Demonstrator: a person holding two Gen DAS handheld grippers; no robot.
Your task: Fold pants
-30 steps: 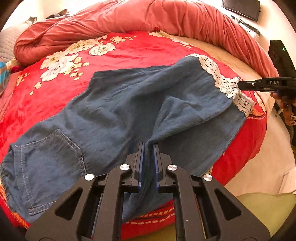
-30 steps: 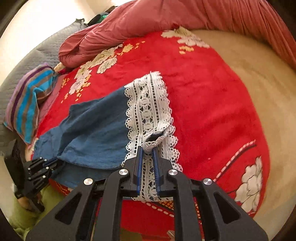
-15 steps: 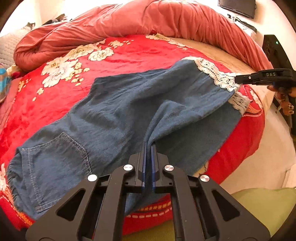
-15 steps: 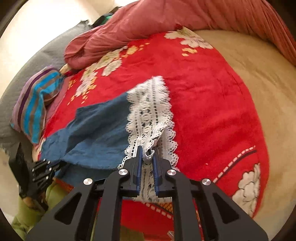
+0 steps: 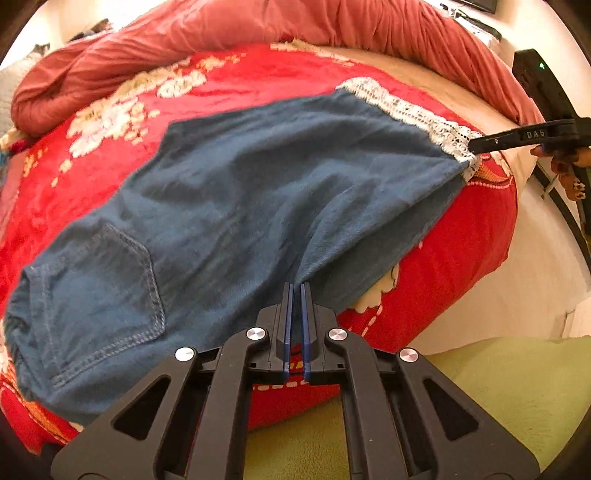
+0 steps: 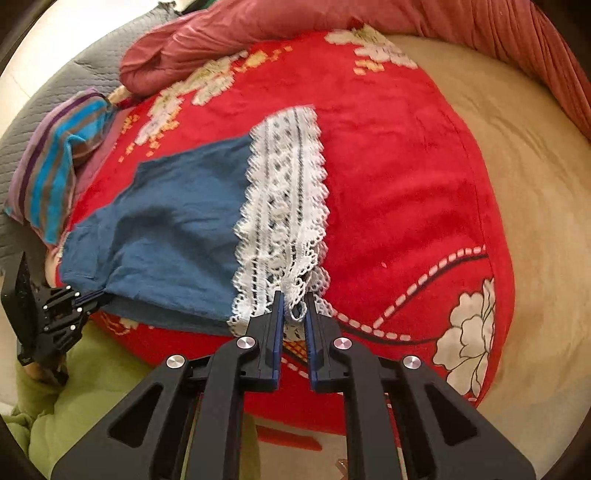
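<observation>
Blue denim pants point(image 5: 236, 192) with a white lace hem point(image 5: 413, 110) lie spread across a red floral blanket point(image 5: 266, 74), back pocket at lower left. My left gripper point(image 5: 296, 286) is shut on a pinched fold of the near denim edge. In the right wrist view my right gripper point(image 6: 294, 295) is shut on the near corner of the lace hem point(image 6: 284, 206), with the denim leg point(image 6: 166, 236) stretching left to the left gripper point(image 6: 86, 295). The right gripper point(image 5: 476, 144) shows at the right of the left wrist view, clamped on the lace.
A bunched pink-red duvet point(image 5: 258, 26) runs along the far side of the bed. A striped cloth point(image 6: 59, 162) and grey quilt point(image 6: 74, 85) sit at far left. Beige sheet point(image 6: 517, 166) lies right of the blanket. A person's green clothing point(image 5: 498, 387) is below.
Both grippers have lifted and pulled their holds slightly, drawing the top leg tauter and flatter. The lace corner in the right gripper is straighter than before.
</observation>
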